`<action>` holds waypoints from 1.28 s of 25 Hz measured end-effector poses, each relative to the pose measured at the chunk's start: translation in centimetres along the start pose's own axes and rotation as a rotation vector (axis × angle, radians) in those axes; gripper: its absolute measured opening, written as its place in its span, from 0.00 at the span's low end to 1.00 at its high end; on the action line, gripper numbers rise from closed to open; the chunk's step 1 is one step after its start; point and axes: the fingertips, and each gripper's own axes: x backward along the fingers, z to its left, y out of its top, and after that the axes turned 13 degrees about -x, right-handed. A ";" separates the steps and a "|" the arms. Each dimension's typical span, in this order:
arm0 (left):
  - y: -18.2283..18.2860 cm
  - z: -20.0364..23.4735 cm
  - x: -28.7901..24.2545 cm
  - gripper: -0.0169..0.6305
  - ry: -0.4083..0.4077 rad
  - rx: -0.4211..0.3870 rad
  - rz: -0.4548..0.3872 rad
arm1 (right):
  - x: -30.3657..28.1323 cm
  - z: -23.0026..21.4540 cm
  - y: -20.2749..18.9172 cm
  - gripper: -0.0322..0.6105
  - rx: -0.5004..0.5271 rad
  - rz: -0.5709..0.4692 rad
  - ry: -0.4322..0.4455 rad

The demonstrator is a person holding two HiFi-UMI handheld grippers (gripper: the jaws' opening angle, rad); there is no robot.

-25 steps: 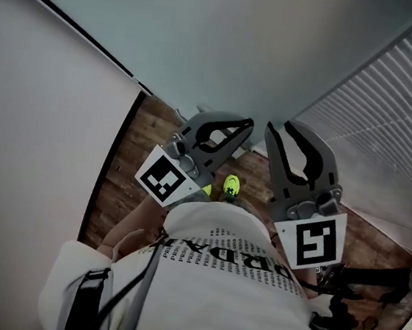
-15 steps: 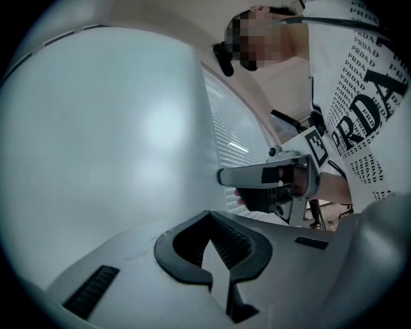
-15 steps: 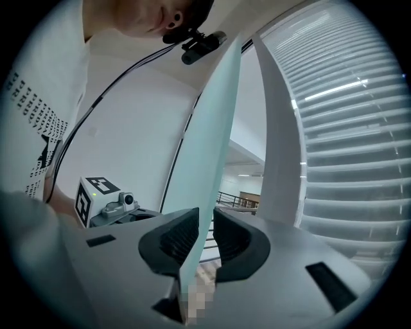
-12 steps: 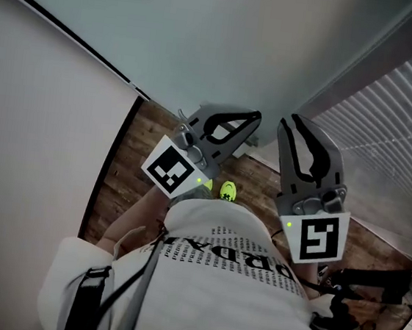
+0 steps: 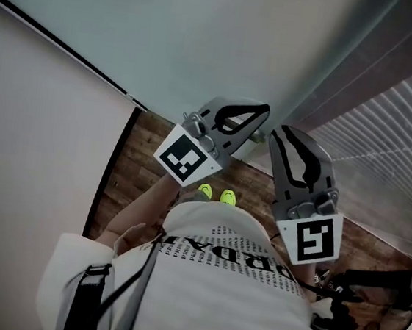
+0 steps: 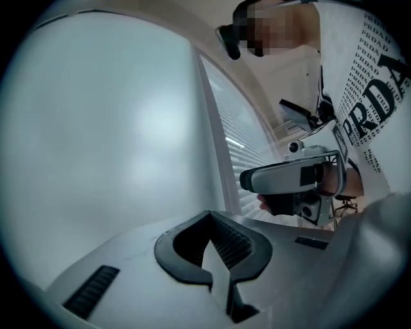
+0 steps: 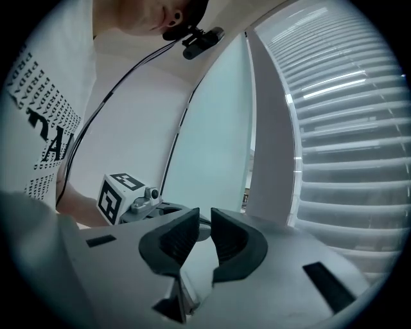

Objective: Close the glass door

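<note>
Close in on the frosted glass door [image 5: 206, 35] with the left gripper [image 5: 264, 109], jaws pressed together and empty, alongside the right gripper [image 5: 278, 132], jaws a slit apart, gripping nothing.

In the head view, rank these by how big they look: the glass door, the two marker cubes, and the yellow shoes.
1. glass door, by far largest.
2. left marker cube and right marker cube: look alike, no ranking.
3. yellow shoes, smallest, though farther from the camera and partly hidden.
</note>
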 end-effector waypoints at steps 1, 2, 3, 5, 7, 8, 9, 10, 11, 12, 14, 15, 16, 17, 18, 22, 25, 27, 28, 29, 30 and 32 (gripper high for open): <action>-0.1 0.4 -0.2 0.02 0.000 -0.001 0.007 | -0.2 0.1 0.0 0.11 -0.006 0.004 0.004; -0.3 0.6 -0.3 0.02 0.001 -0.002 0.015 | -0.3 0.1 0.0 0.11 -0.014 0.008 0.007; -0.5 0.8 -0.5 0.02 0.001 -0.002 0.024 | -0.4 0.2 -0.1 0.11 -0.023 0.009 0.010; -1.1 1.1 -0.9 0.02 0.001 0.002 0.043 | -0.4 0.4 -0.4 0.11 -0.045 0.010 0.013; -1.6 1.4 -1.1 0.02 0.004 0.007 0.062 | -0.5 0.6 -0.8 0.11 -0.066 0.021 0.017; -1.8 1.6 -1.2 0.02 0.008 0.007 0.066 | -0.5 0.7 -0.9 0.11 -0.073 0.027 0.019; -1.9 1.9 -1.4 0.02 0.011 0.004 0.064 | -0.6 0.7 -0.9 0.11 -0.076 0.030 0.019; -1.8 2.2 -1.6 0.02 0.013 -0.005 0.055 | -0.7 0.5 -0.9 0.11 -0.075 0.031 0.017; -1.7 2.4 -1.7 0.02 0.011 -0.021 0.042 | -0.7 0.3 -0.9 0.11 -0.073 0.030 0.013; -1.5 2.5 -1.8 0.02 0.009 -0.037 0.030 | -0.6 0.1 -0.8 0.11 -0.071 0.029 0.007; -1.0 2.4 -1.6 0.02 0.017 -0.040 0.018 | -0.5 -0.1 -0.8 0.05 -0.077 0.030 -0.004; -0.8 2.3 -1.3 0.02 0.029 -0.032 0.017 | -0.5 -0.1 -0.8 0.05 -0.082 0.033 -0.006; -0.5 2.1 -0.9 0.02 0.040 -0.025 0.014 | -0.5 0.0 -0.9 0.05 -0.087 0.036 -0.007; -0.1 1.9 -0.5 0.02 0.049 -0.022 0.008 | -0.5 0.1 -0.9 0.05 -0.089 0.036 -0.008; 0.3 1.6 -0.2 0.02 0.053 -0.018 -0.001 | -0.5 0.1 -0.9 0.05 -0.090 0.033 -0.009; 1.6 -1.0 0.3 0.02 0.018 0.024 -0.051 | 0.4 -1.1 -1.5 0.05 -0.068 0.033 -0.050; 2.1 -2.6 1.0 0.02 -0.007 0.062 -0.068 | 0.7 -1.7 -1.7 0.05 -0.054 0.039 -0.075; 2.2 -2.7 1.9 0.02 0.013 0.058 -0.051 | 0.2 -1.4 -1.4 0.05 -0.050 0.031 -0.045; 2.2 -2.6 2.2 0.02 0.019 0.051 -0.043 | -0.2 -1.3 -1.2 0.05 -0.046 0.023 -0.032; 2.2 -2.7 2.3 0.02 0.015 0.046 -0.040 | -0.4 -1.3 -1.0 0.05 -0.042 0.017 -0.027; 2.3 -2.8 2.2 0.02 0.003 0.048 -0.041 | -0.5 -1.3 -0.8 0.05 -0.039 0.014 -0.031; 2.4 -3.5 1.8 0.02 -0.031 0.064 -0.052 | -0.4 -1.4 -0.9 0.05 -0.044 0.021 -0.051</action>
